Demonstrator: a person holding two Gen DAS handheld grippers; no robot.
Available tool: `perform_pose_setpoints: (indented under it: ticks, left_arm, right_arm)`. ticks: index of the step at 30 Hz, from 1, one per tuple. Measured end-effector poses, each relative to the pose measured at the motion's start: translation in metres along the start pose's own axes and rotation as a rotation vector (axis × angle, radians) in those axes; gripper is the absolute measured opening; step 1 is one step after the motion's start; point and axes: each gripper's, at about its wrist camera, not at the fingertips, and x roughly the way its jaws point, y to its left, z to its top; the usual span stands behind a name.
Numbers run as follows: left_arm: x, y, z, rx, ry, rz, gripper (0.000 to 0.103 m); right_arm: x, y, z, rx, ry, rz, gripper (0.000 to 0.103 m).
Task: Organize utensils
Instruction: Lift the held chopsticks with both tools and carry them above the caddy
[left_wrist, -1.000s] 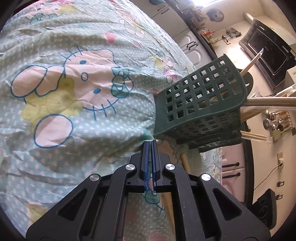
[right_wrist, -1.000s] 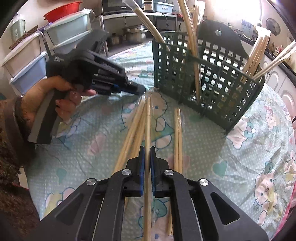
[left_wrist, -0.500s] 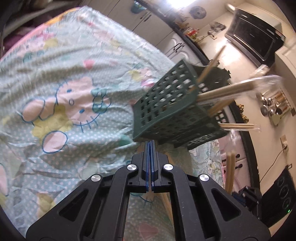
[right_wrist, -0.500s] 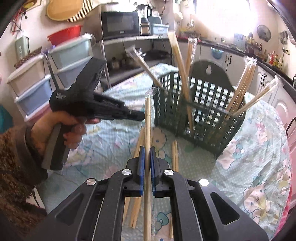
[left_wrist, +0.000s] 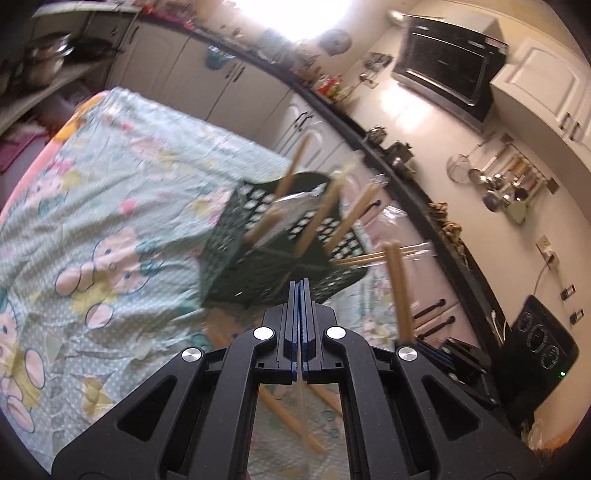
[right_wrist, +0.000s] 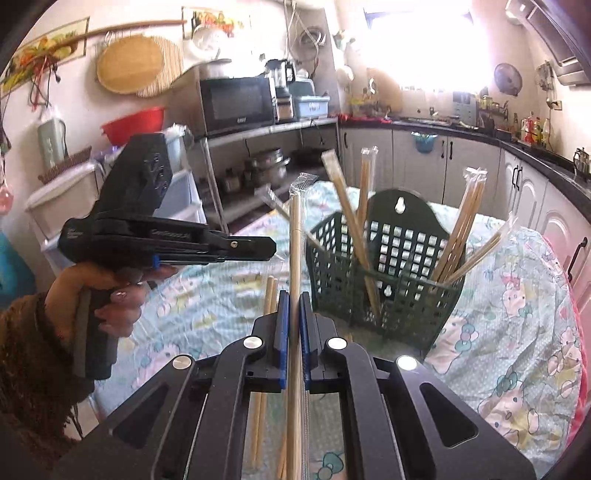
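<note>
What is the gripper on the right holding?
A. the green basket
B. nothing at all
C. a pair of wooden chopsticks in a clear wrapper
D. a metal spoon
C: in the right wrist view, the right gripper is shut on a pair of pale wooden chopsticks in a clear plastic wrapper, which stands up between its blue pads, in front of the dark green plastic lattice basket.

Both grippers are matte black with angular, cut-out linkage arms. The right gripper (right_wrist: 291, 295) carries blue-edged finger pads (right_wrist: 282, 332) and round silver screw heads (right_wrist: 253, 342) at the pivots. The left gripper (left_wrist: 300, 286) matches, with thin blue pads. The left hand (right_wrist: 92, 295) grips a grey-faced pistol handle; its sleeve (right_wrist: 26, 369) is fuzzy brown knit.
</note>
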Motion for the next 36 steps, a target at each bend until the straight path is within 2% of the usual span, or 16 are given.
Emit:
perform_pose_setpoints:
  ticks: [13, 26, 36]
  left_arm:
    - [-0.014, -0.064, 0.023, 0.146, -0.045, -0.03, 0.0]
    - [-0.025, -0.097, 0.052, 0.205, -0.108, -0.058, 0.0]
    - [-0.032, -0.125, 0.09, 0.236, -0.193, -0.07, 0.0]
  right_arm:
    - [-0.021, -0.034, 0.029, 0.087, -0.17, -0.094, 0.006]
    - [-0.03, -0.061, 0.057, 0.122, -0.334, -0.124, 0.006]
    - [-0.024, -0.071, 0.087, 0.11, -0.439, -0.14, 0.006]
